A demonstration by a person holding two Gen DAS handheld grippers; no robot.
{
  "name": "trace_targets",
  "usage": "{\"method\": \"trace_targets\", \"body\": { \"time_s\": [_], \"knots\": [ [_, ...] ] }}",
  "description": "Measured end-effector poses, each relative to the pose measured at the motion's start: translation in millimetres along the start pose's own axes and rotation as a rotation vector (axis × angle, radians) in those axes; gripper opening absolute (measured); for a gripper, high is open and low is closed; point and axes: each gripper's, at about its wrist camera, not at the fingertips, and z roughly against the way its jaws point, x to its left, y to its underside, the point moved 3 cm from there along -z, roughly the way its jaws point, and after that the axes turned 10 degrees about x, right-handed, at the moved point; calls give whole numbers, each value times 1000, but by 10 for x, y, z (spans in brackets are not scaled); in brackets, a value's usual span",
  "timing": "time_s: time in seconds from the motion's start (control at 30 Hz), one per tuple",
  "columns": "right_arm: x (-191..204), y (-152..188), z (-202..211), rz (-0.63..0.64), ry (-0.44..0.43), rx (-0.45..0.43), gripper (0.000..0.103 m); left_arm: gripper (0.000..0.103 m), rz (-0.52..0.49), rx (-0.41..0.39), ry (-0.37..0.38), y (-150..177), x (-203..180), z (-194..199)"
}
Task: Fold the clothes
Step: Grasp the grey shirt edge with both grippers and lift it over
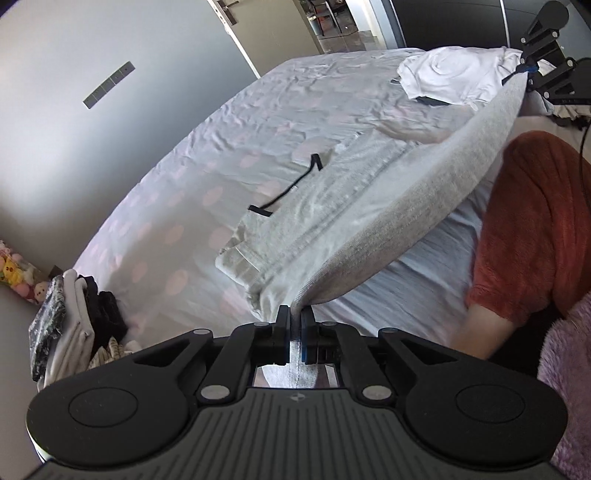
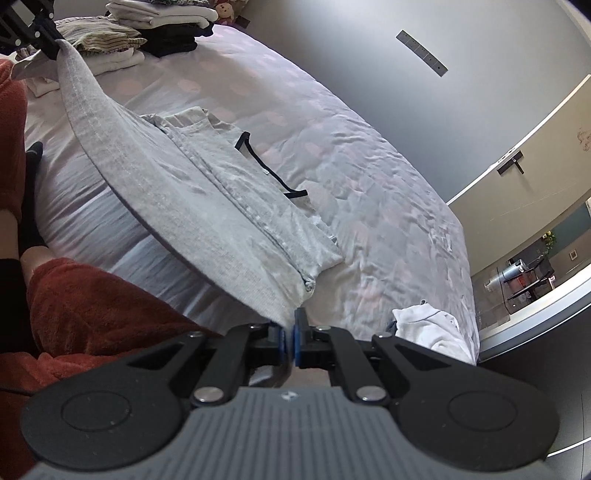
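A grey garment (image 1: pixel 373 225) with black trim lies on the bed, its near edge lifted and stretched between both grippers. My left gripper (image 1: pixel 294 325) is shut on one corner of that edge. My right gripper (image 2: pixel 289 332) is shut on the other corner; it also shows in the left wrist view (image 1: pixel 526 70) at the top right. The left gripper shows in the right wrist view (image 2: pixel 55 46) at the top left. The garment (image 2: pixel 192 206) hangs taut above the bed, its far part flat on the sheet.
The bed (image 1: pixel 207 155) has a pale dotted sheet. A white garment (image 1: pixel 454 79) lies near one end, also in the right wrist view (image 2: pixel 432 328). A stack of folded clothes (image 1: pixel 74 325) sits at the other end (image 2: pixel 155 26). The person's red sleeves (image 1: pixel 532 221) are close by.
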Motion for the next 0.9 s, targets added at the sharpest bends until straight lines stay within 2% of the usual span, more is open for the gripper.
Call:
{"method": "trace_targets", "body": {
  "time_s": [0.2, 0.47, 0.73, 0.9],
  "knots": [
    [-180, -284, -216, -30, 38, -23, 5, 6, 4, 15, -42, -298, 246, -351],
    [-495, -748, -829, -87, 32, -15, 5, 6, 11, 58, -71, -710, 596, -939],
    [-719, -1196, -1726, -107, 14, 20, 6, 6, 34, 113, -58, -1122, 894, -1841],
    [-780, -1391, -2476, -156, -30, 63, 7, 6, 92, 147, 11, -1250, 1047, -2570]
  ]
}}
